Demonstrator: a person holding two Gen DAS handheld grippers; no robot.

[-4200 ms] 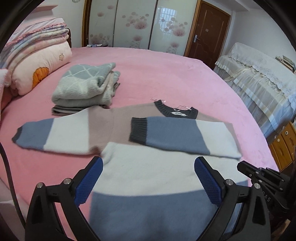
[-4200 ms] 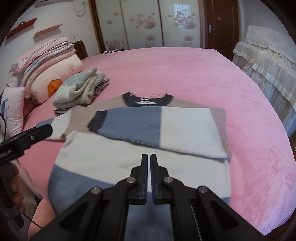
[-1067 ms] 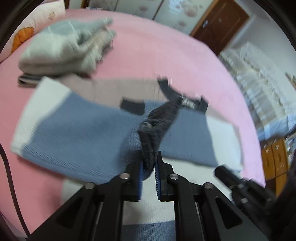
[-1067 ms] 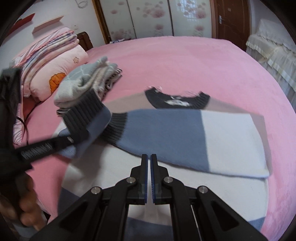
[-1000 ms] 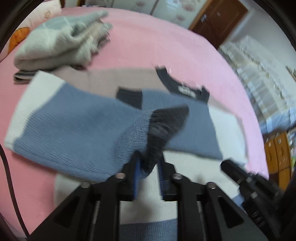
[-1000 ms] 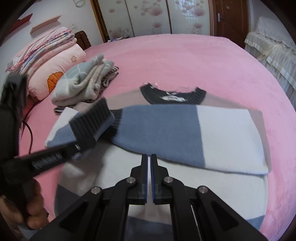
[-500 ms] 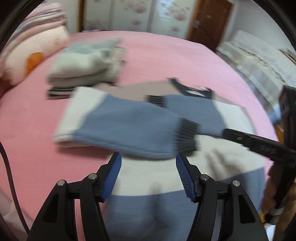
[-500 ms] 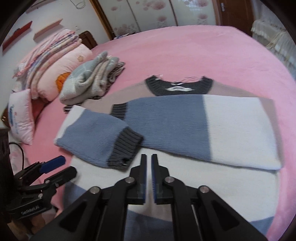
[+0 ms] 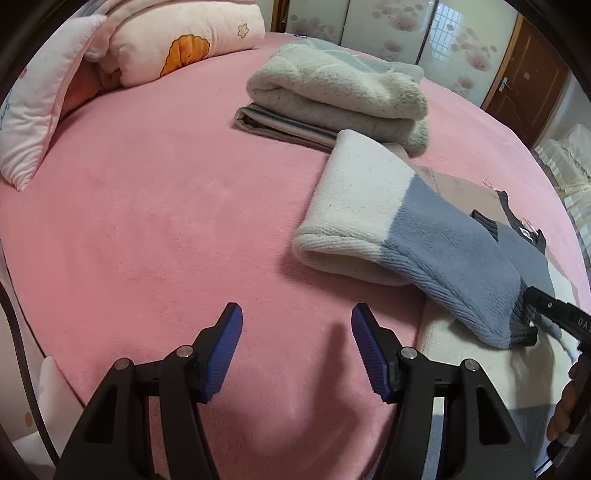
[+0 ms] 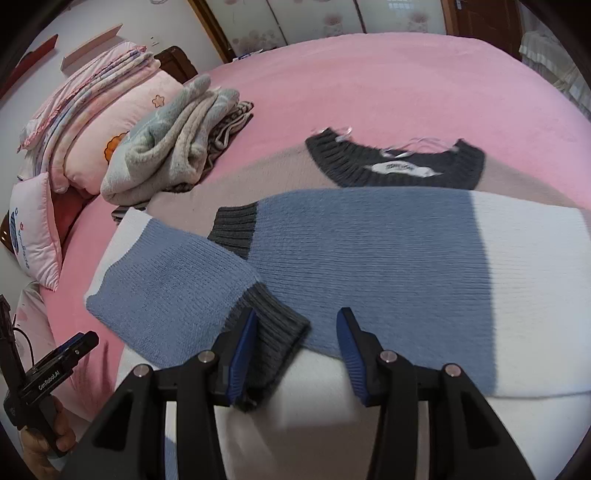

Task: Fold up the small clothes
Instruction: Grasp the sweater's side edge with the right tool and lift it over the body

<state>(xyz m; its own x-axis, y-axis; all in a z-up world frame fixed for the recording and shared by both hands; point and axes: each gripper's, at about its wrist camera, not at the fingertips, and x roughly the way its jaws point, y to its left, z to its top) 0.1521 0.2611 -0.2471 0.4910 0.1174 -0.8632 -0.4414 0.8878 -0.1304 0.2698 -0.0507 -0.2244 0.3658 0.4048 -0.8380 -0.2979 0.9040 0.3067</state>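
A striped knit sweater (image 10: 388, 258) in blue, white and beige with a dark grey collar lies flat on the pink bed (image 10: 388, 81). Both sleeves are folded over its chest. The left sleeve (image 9: 424, 251) lies folded, its dark cuff (image 10: 273, 332) near the middle. My left gripper (image 9: 297, 350) is open and empty above bare bedspread, left of the sweater. My right gripper (image 10: 295, 343) is open and hovers low over the left sleeve's cuff; I cannot tell whether a finger touches it. The right gripper also shows at the right edge of the left wrist view (image 9: 554, 310).
A stack of folded clothes (image 9: 340, 96) sits beyond the sweater's left shoulder, also in the right wrist view (image 10: 173, 147). Pink pillows and folded quilts (image 10: 92, 122) lie at the head of the bed. Wardrobe doors (image 9: 388, 33) and a wooden door stand behind.
My left gripper carried the left sleeve across the chest, let it go, opened and swung left over bare bed. My right gripper, shut before, has opened over the cuff.
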